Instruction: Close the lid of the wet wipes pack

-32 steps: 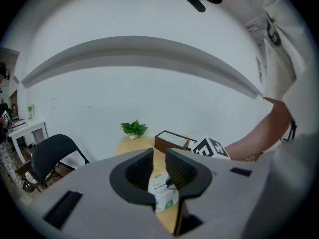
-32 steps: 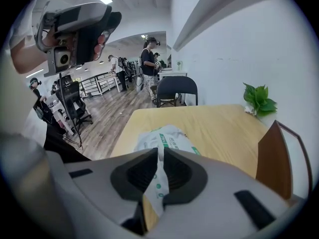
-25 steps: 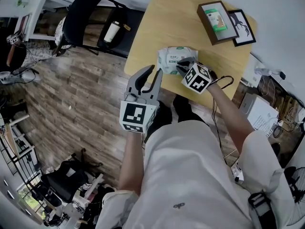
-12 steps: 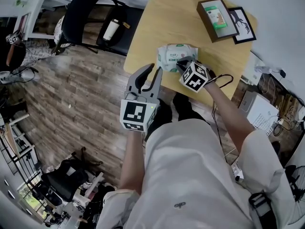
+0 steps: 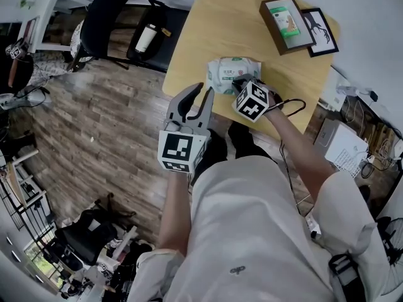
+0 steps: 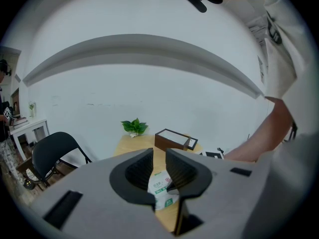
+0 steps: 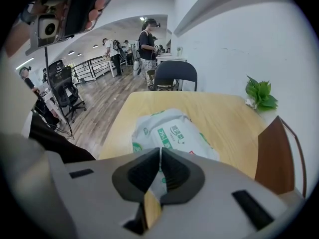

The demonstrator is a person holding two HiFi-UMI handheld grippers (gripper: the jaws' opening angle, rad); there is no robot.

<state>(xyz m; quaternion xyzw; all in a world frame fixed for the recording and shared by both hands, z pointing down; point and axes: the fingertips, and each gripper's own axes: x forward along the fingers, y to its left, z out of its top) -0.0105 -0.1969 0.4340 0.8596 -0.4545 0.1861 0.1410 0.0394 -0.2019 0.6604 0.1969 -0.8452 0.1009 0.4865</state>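
Head view: the pack [image 5: 225, 72] lies on the table [image 5: 214, 24], close to its near edge. The right gripper [image 5: 238, 85] points steeply down, its fingers over the pack's near side; whether they touch it I cannot tell. The left gripper [image 5: 197, 103] hangs just off the table edge with its fingers apart, the pack ahead of them and slightly right.

Left gripper view: the fingers stand open with nothing between them; the pack [image 6: 160, 188] shows through the gap, beyond the tips.

Right gripper view: the fingers have just been closing and stand almost together, with nothing visibly clamped between them. The pack [image 7: 169, 128] lies directly beyond the tips.
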